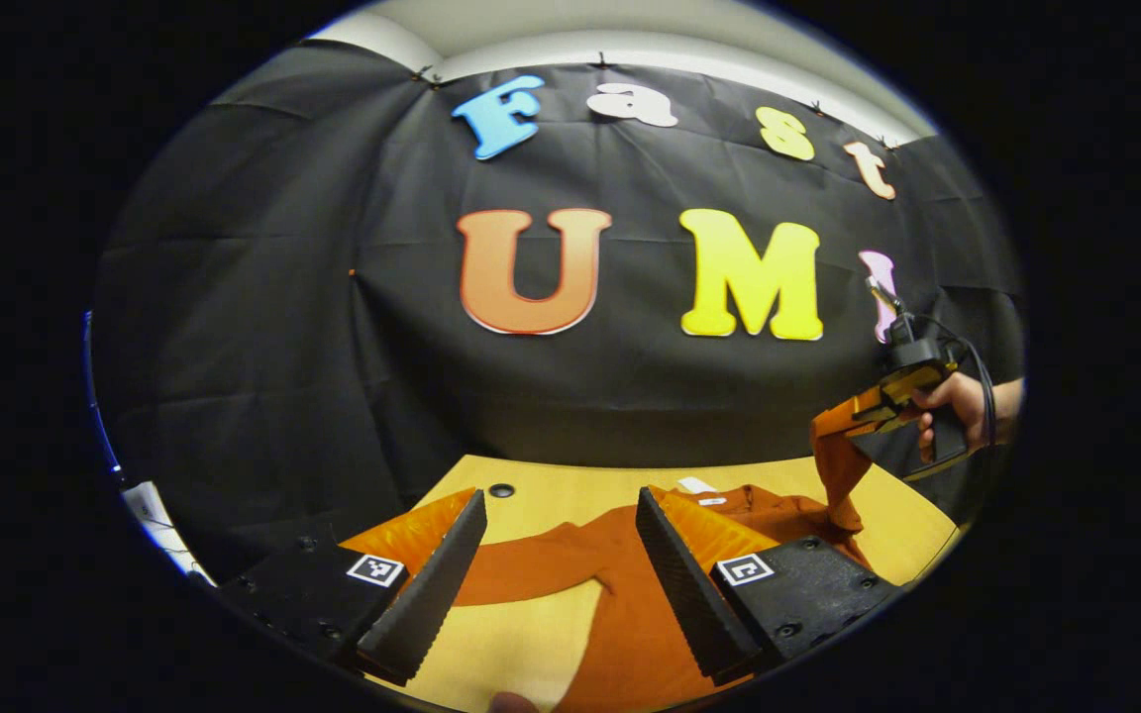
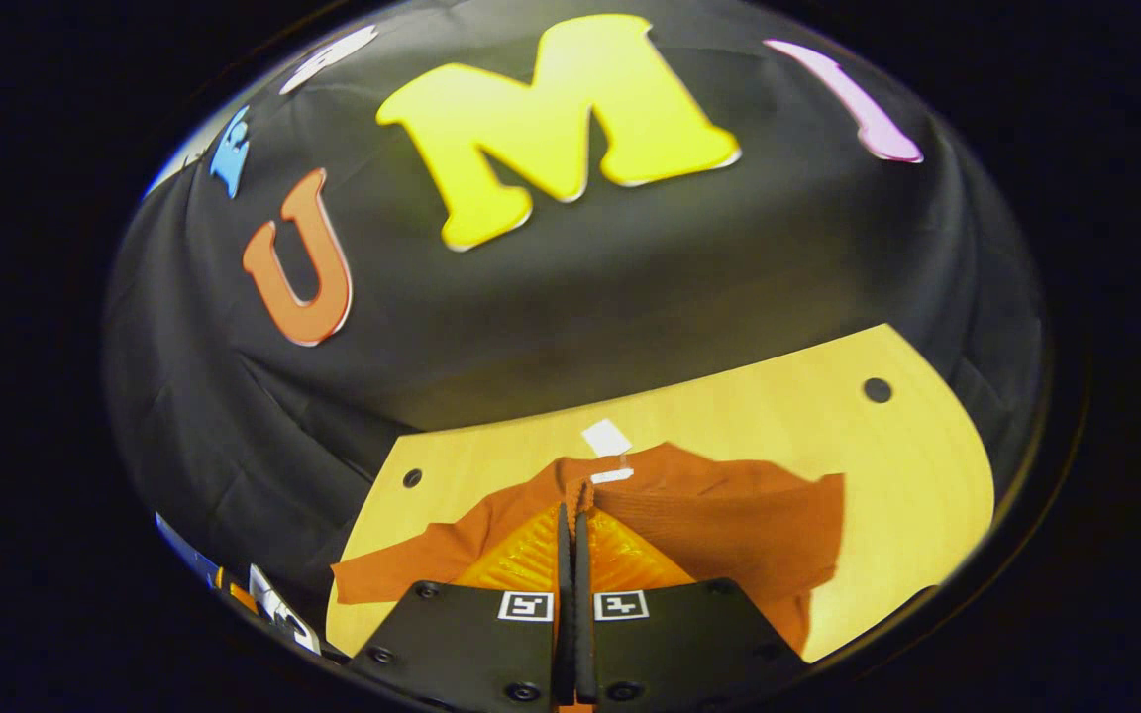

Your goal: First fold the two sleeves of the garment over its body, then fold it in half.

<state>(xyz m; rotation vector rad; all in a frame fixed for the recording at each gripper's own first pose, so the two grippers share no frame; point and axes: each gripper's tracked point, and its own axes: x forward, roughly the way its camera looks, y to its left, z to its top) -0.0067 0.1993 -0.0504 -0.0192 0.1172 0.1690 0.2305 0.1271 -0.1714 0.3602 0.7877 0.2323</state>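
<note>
An orange long-sleeved garment (image 1: pixel 630 594) lies flat on the wooden table (image 1: pixel 531 644). My left gripper (image 1: pixel 561 495) hovers open over its left sleeve (image 1: pixel 521 579), with nothing between the fingers. At the far right a hand holds my right gripper (image 1: pixel 863 408), which is shut on the other sleeve (image 1: pixel 836 465) and holds it up off the table. In the right gripper view the right gripper (image 2: pixel 571 510) has its fingers pressed together on orange cloth, above the garment (image 2: pixel 729 525), near the white neck label (image 2: pixel 612 475). The left sleeve (image 2: pixel 382 574) lies stretched out.
A small white tag (image 2: pixel 605 436) lies on the table (image 2: pixel 907 475) just beyond the collar. The tabletop has round holes (image 2: pixel 877 389) near its far corners. The black cloth wall (image 1: pixel 630 396) stands right behind the table's far edge.
</note>
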